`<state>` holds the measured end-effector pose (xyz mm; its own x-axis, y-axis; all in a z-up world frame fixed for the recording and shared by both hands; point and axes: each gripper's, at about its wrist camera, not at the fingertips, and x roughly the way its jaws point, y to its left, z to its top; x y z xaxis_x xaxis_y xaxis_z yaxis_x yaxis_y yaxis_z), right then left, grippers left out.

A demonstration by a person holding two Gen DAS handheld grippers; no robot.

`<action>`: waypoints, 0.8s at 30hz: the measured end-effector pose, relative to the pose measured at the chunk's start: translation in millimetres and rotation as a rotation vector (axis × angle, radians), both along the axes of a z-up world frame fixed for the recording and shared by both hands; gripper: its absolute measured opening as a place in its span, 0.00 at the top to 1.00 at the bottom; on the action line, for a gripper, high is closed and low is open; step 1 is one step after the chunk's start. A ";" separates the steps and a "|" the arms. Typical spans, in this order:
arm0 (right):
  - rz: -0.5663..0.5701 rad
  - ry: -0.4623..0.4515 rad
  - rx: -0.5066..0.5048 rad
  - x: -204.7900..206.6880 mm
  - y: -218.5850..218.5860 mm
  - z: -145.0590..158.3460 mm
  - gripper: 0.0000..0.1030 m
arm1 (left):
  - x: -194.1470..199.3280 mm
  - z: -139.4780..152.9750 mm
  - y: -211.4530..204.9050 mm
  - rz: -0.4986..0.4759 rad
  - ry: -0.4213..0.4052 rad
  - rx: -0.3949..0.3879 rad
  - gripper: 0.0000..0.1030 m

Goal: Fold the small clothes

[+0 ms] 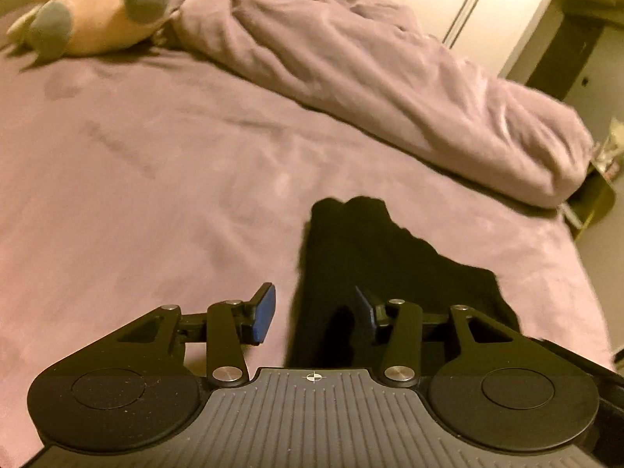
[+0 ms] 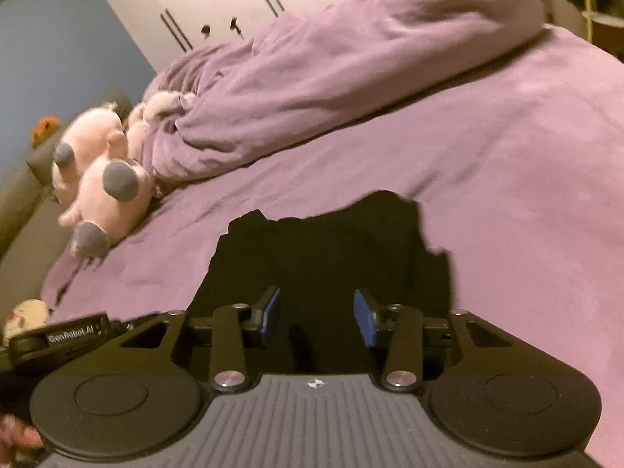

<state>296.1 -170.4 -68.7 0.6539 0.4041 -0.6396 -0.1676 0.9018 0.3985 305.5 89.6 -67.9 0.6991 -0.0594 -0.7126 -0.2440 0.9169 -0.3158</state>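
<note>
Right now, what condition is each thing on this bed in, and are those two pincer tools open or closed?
Black garment: lying rumpled on the bed sheet, not yet neatly folded.
Left gripper: open, over the garment's edge, holding nothing.
Right gripper: open, above the garment, holding nothing.
Purple duvet: bunched up along the far side.
Pink plush toy: lying on its side.
Bed sheet: spread flat, lightly creased.

Left tongs and right tongs both spread wide, blue pads apart, empty.
</note>
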 end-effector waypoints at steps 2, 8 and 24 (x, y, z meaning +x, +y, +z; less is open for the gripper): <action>-0.012 -0.037 -0.106 19.4 13.8 -10.3 0.66 | 20.8 -8.7 -10.4 0.001 0.021 0.037 0.50; -0.112 -0.011 -0.197 58.0 -2.1 -35.5 0.85 | 62.2 -34.2 -31.3 -0.018 0.048 0.111 0.36; -0.060 -0.051 -0.152 7.0 -14.7 -14.6 0.63 | 2.5 -16.8 -24.1 -0.107 0.073 0.132 0.23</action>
<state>303.2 -185.1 -83.3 0.7070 0.2641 -0.6561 -0.1278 0.9601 0.2487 307.9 65.5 -84.8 0.6403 -0.0328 -0.7674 -0.1608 0.9712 -0.1756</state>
